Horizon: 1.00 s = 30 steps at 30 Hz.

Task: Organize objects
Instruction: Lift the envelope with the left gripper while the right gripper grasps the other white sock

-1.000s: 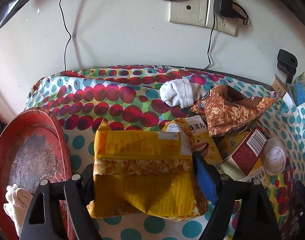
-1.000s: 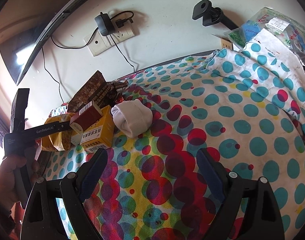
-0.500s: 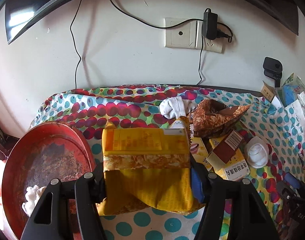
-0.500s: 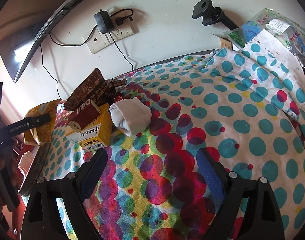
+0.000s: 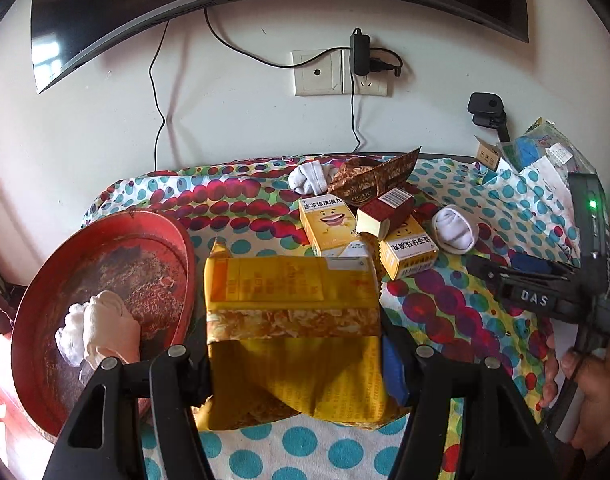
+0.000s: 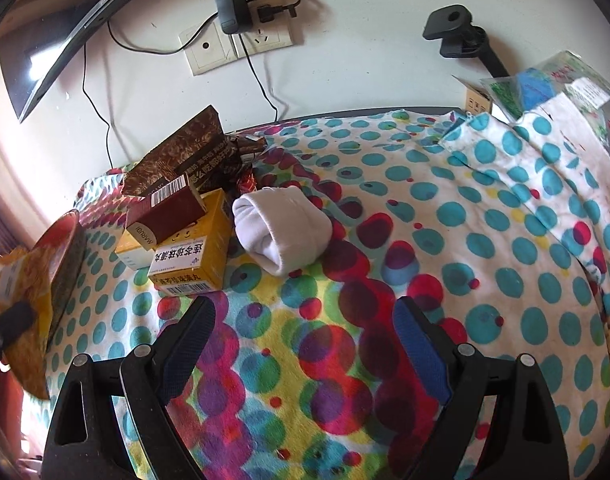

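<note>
Left wrist view | soft polka-dot cloth [image 5: 445, 304] is spread flat | round rusty red tray [image 5: 45, 320] is seen beside | crinkled yellow packet [image 5: 293, 320] is pinched by left gripper [image 5: 297, 364] | right gripper [image 6: 305, 344] is held spread, empty, near rolled white sock [image 6: 281, 232]

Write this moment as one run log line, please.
left gripper: shut on crumpled yellow foil packet | round red metal tray: beside, holds white cloth | right gripper: open, empty
</note>
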Each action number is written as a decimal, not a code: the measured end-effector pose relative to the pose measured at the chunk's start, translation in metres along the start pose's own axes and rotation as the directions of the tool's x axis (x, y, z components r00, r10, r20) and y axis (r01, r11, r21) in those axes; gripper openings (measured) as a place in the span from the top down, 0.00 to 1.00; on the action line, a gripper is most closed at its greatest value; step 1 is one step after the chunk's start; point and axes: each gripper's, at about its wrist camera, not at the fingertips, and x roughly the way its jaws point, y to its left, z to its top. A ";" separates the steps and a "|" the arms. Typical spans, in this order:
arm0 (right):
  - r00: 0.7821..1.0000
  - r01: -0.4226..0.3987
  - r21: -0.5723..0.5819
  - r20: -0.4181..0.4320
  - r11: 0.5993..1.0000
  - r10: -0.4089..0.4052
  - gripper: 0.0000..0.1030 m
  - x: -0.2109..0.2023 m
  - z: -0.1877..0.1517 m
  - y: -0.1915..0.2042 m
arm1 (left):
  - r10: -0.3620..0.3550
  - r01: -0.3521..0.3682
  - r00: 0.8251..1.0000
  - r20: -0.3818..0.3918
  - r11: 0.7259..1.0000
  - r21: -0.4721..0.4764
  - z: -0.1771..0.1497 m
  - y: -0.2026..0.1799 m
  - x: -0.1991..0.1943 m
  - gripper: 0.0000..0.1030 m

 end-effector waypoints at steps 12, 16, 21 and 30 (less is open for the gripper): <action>0.998 0.069 -0.080 -0.001 0.994 -0.070 0.45 0.038 0.038 0.024 | 0.071 -0.066 0.995 0.064 0.995 -0.080 -0.006 0.043 -0.024 0.37; 0.999 0.033 -0.029 0.012 0.999 -0.033 0.52 0.038 0.041 0.015 | 0.113 -0.104 0.991 0.075 0.988 -0.114 -0.007 0.066 -0.033 0.36; 0.997 0.042 -0.033 0.066 0.999 -0.040 0.54 0.021 0.034 0.017 | 0.193 -0.179 0.978 0.076 0.971 -0.161 -0.009 0.101 -0.042 0.36; 0.997 0.019 0.021 0.070 1.000 -0.021 0.54 0.005 0.027 0.000 | 0.356 -0.345 0.934 0.021 0.918 -0.195 -0.020 0.158 -0.051 0.36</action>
